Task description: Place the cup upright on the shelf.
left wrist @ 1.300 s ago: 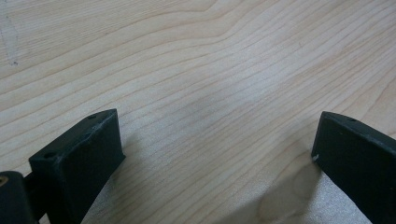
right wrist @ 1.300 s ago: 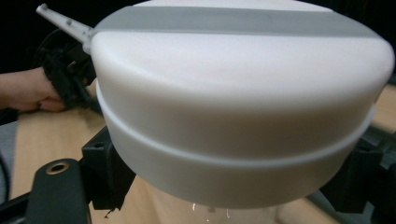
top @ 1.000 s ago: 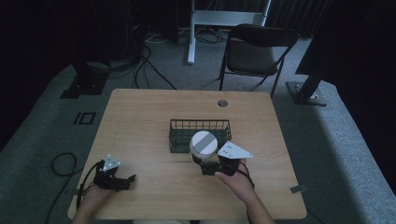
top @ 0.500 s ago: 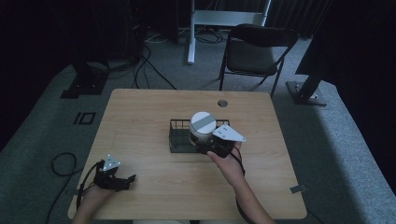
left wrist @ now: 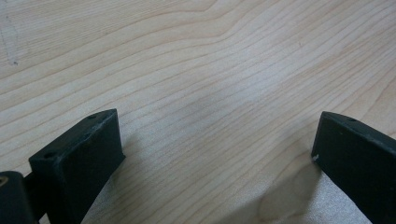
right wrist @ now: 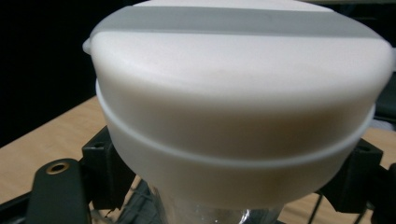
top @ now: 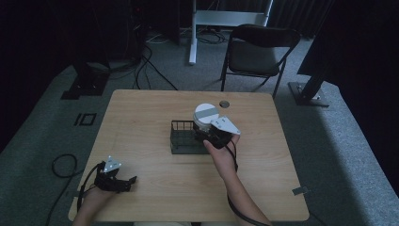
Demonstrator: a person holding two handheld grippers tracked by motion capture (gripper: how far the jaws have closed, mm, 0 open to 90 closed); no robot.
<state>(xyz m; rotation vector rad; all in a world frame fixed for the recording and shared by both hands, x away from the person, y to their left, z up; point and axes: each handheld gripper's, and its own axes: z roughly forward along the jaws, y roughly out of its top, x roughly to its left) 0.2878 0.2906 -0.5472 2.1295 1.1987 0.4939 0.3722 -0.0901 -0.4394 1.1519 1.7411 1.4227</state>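
Right gripper [top: 210,133] had carried the jar [top: 206,117] forward from the near side of the wire basket [top: 181,139] a second earlier to over the basket's right end; the left gripper [top: 123,181] hadn't shifted.

Jar: clear body, wide white lid [right wrist: 238,84] with a grey stripe across the top. It sat upright between the right gripper's jaws, which were clamped on the clear body just under the lid in the right gripper view. Lid stood above the basket rim in the high view. Couldn't tell whether the jar's base touched the basket floor or hung clear.

Basket: dark wire, rectangular, near the middle of the wooden table [top: 141,117]. Small round grommet [top: 224,103] sat in the tabletop just beyond the jar.

Left gripper rested at the near-left corner of the table, well apart from basket and jar. Left gripper view showed its jaws spread wide with bare wood between them, holding nothing.

A folding chair [top: 256,52] stood past the far edge of the table.
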